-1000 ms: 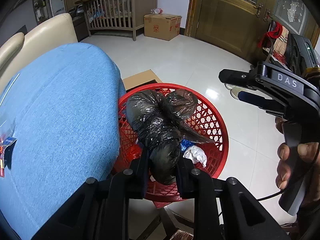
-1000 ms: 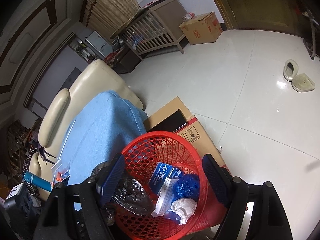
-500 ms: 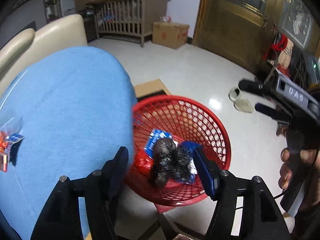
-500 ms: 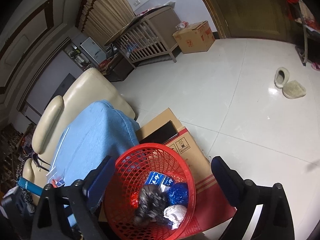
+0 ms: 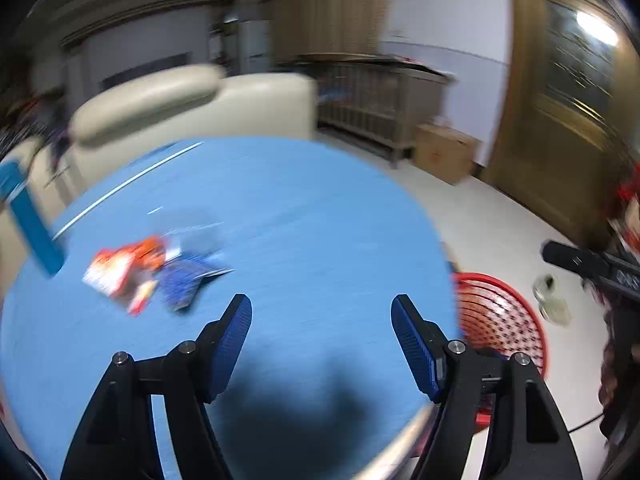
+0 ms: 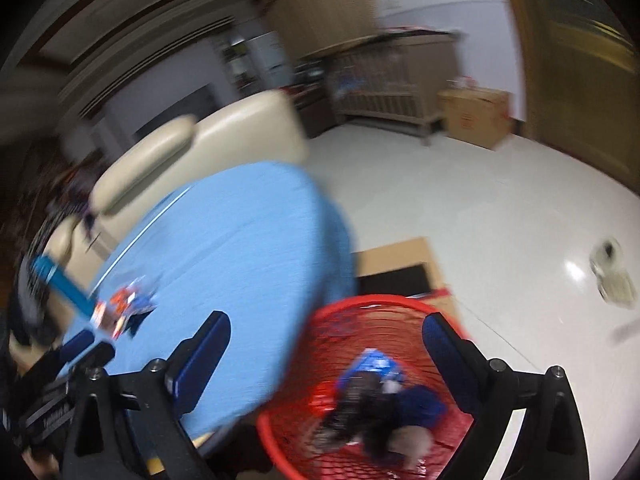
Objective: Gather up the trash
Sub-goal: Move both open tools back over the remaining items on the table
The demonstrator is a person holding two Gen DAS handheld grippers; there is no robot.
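Here the left gripper (image 5: 321, 316) hangs over the blue tablecloth (image 5: 280, 220), jaws spread wide and empty — blurred wrappers (image 5: 148, 272) lie toward the cloth's left edge with bare cloth between. The right gripper (image 6: 326, 340), likewise agape and empty, straddles the cloth's right edge and the red basket (image 6: 340, 320) just beside it, where a black bag (image 6: 360, 404) sits among other trash.

My right gripper (image 6: 326, 350) hangs wide open over the near rim of the red basket (image 6: 404, 306). Inside lies a black bag (image 6: 360, 408) among blue scraps, though blur hides detail. Left, wrappers (image 6: 124, 308) sit on the blue tablecloth (image 6: 224, 240); slippers (image 6: 612, 276) far right.
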